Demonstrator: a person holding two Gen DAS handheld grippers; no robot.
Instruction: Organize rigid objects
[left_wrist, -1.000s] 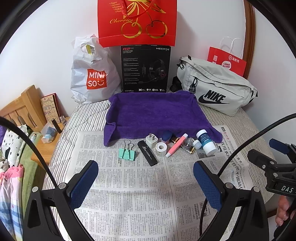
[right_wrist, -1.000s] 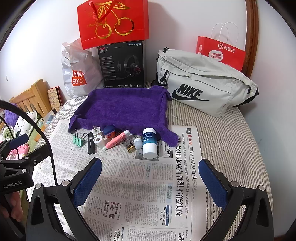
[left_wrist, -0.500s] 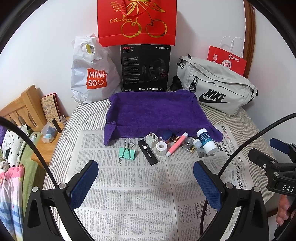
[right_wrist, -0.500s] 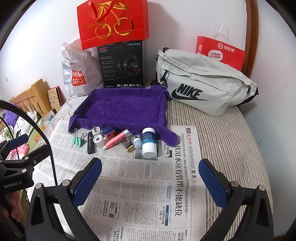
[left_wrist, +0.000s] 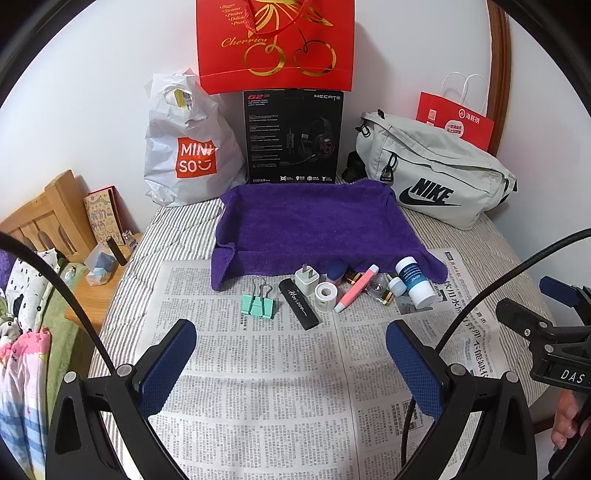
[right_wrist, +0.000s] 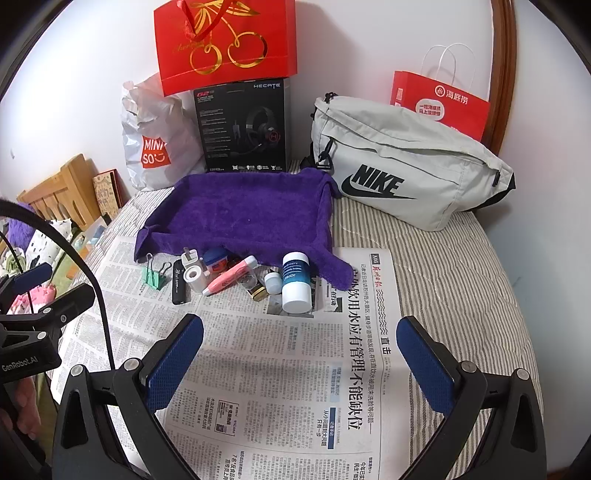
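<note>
A row of small objects lies on newspaper (left_wrist: 280, 376) before a purple towel (left_wrist: 314, 225): a green binder clip (left_wrist: 258, 304), a black stick (left_wrist: 298, 304), a white charger (left_wrist: 306, 280), a tape roll (left_wrist: 325, 295), a pink pen (left_wrist: 356, 288), a white-and-blue bottle (left_wrist: 413, 282). In the right wrist view they are the clip (right_wrist: 155, 275), tape roll (right_wrist: 195, 276), pen (right_wrist: 231, 277), bottle (right_wrist: 296, 282) and towel (right_wrist: 243, 214). My left gripper (left_wrist: 291, 354) is open and empty, short of the row. My right gripper (right_wrist: 299, 350) is open and empty, near the bottle.
Behind the towel stand a Miniso bag (left_wrist: 188, 147), a black headset box (left_wrist: 293, 136), a red cherry bag (left_wrist: 275, 44), a grey Nike bag (left_wrist: 432, 173) and a red paper bag (left_wrist: 456, 122). A wooden bedside stand (left_wrist: 55, 221) is at left.
Both views have shifted very slightly; the objects sit a touch lower in frame. Nothing was picked up or moved.
</note>
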